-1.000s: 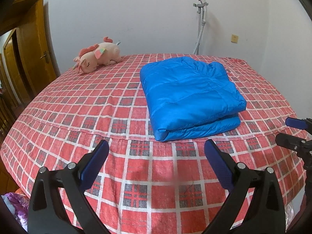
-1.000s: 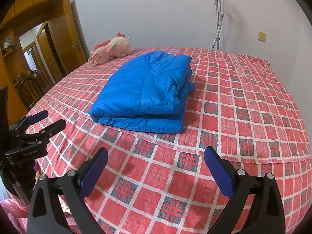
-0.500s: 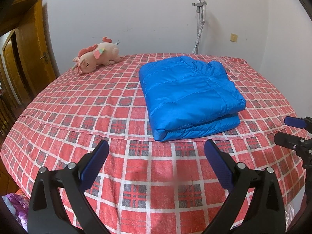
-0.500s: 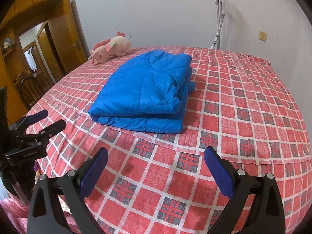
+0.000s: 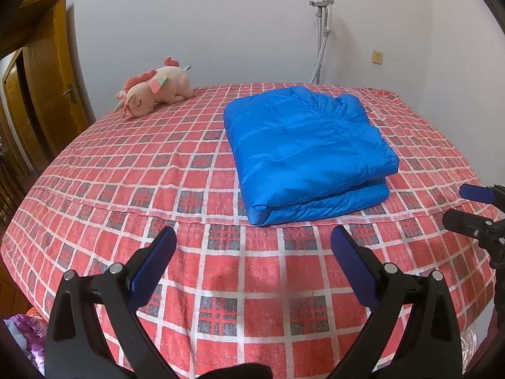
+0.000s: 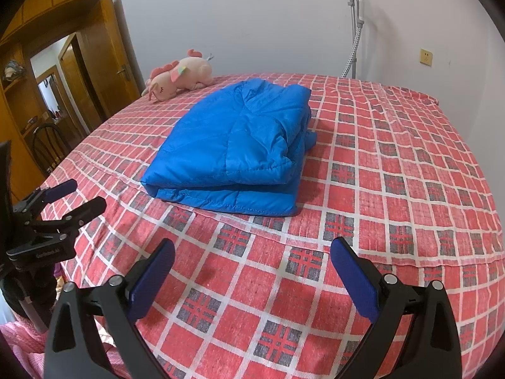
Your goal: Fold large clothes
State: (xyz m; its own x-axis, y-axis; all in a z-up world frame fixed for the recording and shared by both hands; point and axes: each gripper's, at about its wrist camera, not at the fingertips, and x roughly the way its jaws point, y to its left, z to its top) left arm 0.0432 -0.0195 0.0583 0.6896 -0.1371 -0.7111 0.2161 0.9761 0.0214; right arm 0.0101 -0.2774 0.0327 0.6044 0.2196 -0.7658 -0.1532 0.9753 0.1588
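— Anything changed since a second ago?
— Hardly: the folded blue quilted puffer jacket point(image 5: 309, 154) lies where it lay, mid-bed on the red checked bedspread point(image 5: 126, 170).
— Grippers?
— Two. The left gripper point(image 5: 254, 246) and right gripper point(image 6: 252, 252) both hang spread wide, empty, short of the jacket.
— Else?
— One pink plush unicorn point(image 5: 154, 87) by the wall.

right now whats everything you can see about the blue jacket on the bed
The blue jacket is a bright blue quilted puffer of shiny, nylon-looking fabric with stitched panel lines. It is folded into a thick, roughly rectangular bundle of stacked layers, the fold edge toward the cameras and bunched fabric at the far end. It lies flat on the red checked bedspread, which alone touches it; both grippers hang open, short of it.
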